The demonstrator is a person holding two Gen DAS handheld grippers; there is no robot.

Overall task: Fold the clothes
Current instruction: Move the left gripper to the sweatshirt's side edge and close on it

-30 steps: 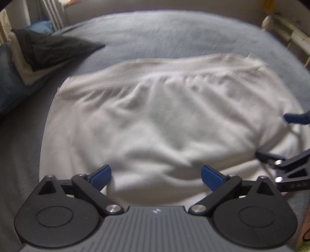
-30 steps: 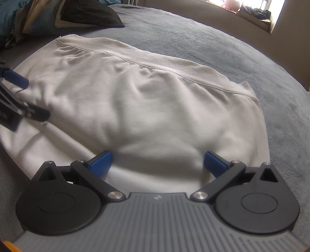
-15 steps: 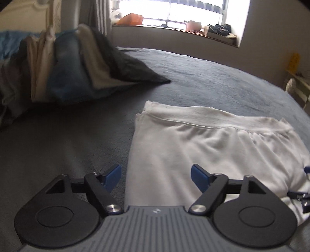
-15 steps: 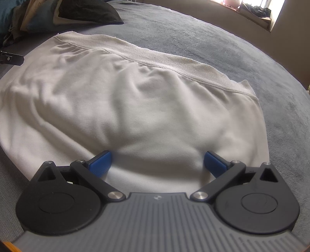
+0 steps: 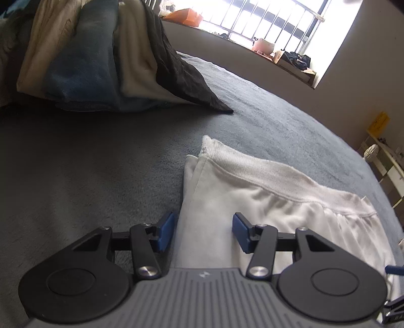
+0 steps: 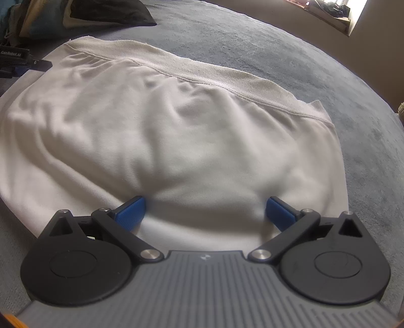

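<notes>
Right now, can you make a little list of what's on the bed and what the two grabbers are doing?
surface: grey bed cover
garment: white garment lying spread out, ribbed band at its far edge
pile: clothes heap beyond the garment, apart from it
left gripper: at the garment's side edge, edge between the jaws, which have just been closing, pads not yet pressing
right gripper: jaws wide, over the garment's near part, gripping nothing
window: bright, far side of the room

Daylight from blown-out window (image 5: 298, 32); foreground dim (fisheye-bent edges), cloth soft.
</notes>
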